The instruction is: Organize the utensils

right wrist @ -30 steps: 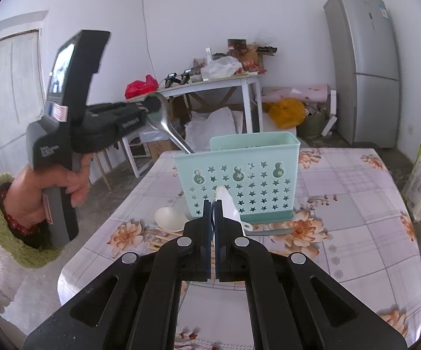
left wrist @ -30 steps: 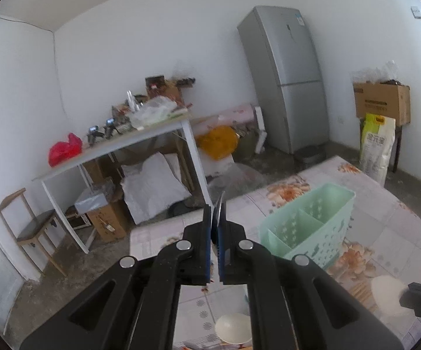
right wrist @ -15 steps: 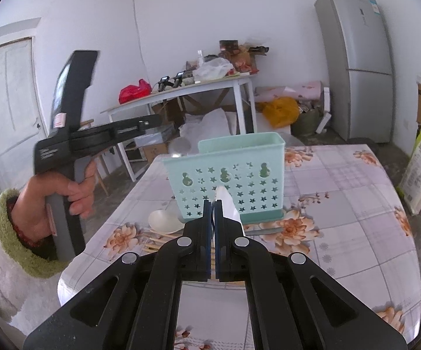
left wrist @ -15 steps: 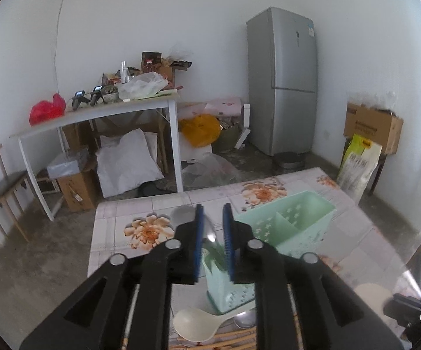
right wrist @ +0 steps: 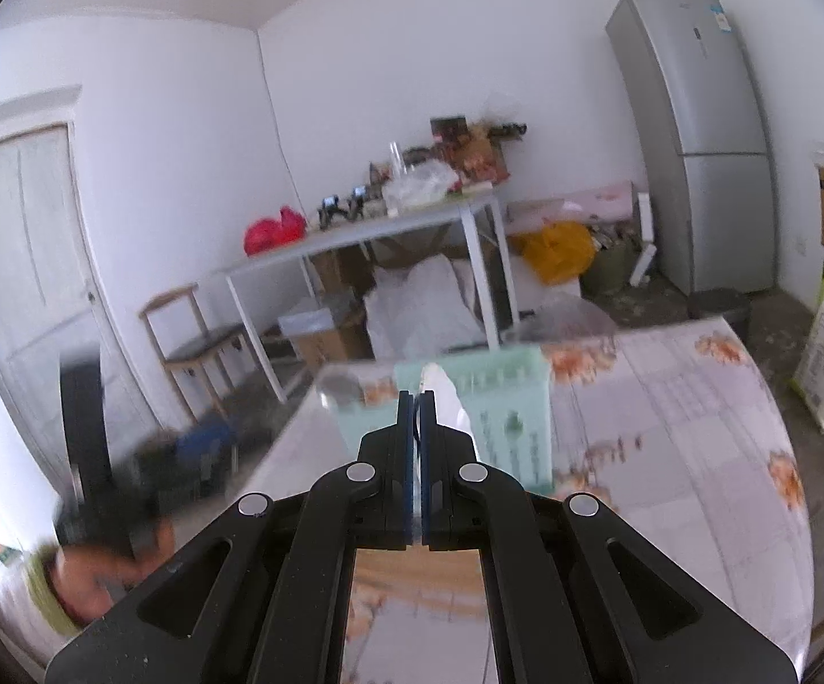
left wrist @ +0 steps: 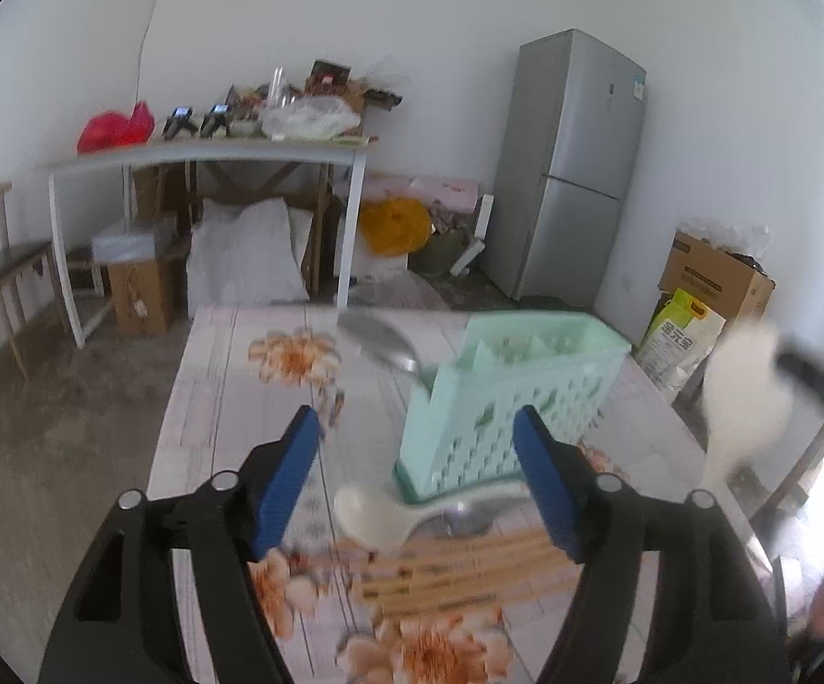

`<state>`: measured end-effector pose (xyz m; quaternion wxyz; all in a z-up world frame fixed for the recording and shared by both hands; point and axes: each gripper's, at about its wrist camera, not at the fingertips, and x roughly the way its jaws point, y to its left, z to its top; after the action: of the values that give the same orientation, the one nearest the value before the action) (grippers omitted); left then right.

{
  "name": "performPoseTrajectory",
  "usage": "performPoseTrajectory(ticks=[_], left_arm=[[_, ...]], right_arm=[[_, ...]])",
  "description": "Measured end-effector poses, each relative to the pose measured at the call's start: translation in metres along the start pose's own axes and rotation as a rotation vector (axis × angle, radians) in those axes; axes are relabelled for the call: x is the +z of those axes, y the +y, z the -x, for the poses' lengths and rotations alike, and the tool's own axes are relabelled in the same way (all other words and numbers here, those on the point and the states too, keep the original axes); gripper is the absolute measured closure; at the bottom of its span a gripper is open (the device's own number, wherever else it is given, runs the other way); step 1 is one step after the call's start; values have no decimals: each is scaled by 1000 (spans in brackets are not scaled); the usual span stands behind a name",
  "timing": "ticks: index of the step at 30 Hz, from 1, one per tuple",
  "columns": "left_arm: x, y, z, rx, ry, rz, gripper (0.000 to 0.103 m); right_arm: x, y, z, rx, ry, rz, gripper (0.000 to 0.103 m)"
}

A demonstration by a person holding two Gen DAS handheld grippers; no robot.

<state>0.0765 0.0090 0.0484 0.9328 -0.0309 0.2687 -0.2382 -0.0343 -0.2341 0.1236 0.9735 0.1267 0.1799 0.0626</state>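
One green basket (left wrist: 503,399) and one metal spoon (left wrist: 380,342) in it are seen mid-frame; one white spoon (left wrist: 377,516) lies below. The left tongs (left wrist: 416,450) have just been spread, nothing between; the right tongs (right wrist: 416,399) are pinching another white spoon (right wrist: 447,393).

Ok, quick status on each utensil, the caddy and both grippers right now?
left gripper: open, jaws just opened, nothing between them
right gripper: shut on white spoon
metal spoon: standing in the caddy's end, bowl up
green caddy: upright on table
second white spoon: lying on table by caddy
chopsticks: lying on table
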Motion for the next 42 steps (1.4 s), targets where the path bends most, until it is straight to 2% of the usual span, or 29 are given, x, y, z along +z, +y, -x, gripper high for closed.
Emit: performPoseTrajectory(ticks=[9, 15, 21, 27, 35, 40, 42], left_arm=[[-37, 22, 7, -29, 67, 99, 23], [-45, 36, 11, -18, 74, 118, 21], [-44, 50, 12, 14, 68, 122, 19], [-46, 58, 8, 17, 79, 143, 19], [-48, 59, 2, 21, 92, 147, 19], [-49, 58, -2, 21, 105, 149, 19], [-49, 56, -3, 22, 104, 141, 18]], right_arm=[[90, -9, -22, 117, -88, -21, 103], [115, -15, -52, 157, -94, -40, 103], [106, -24, -84, 153, -73, -48, 103], [76, -45, -123, 149, -11, -89, 103], [36, -58, -137, 129, 81, -104, 102], [23, -65, -127, 96, 116, -115, 92], [24, -69, -116, 93, 93, -125, 73]])
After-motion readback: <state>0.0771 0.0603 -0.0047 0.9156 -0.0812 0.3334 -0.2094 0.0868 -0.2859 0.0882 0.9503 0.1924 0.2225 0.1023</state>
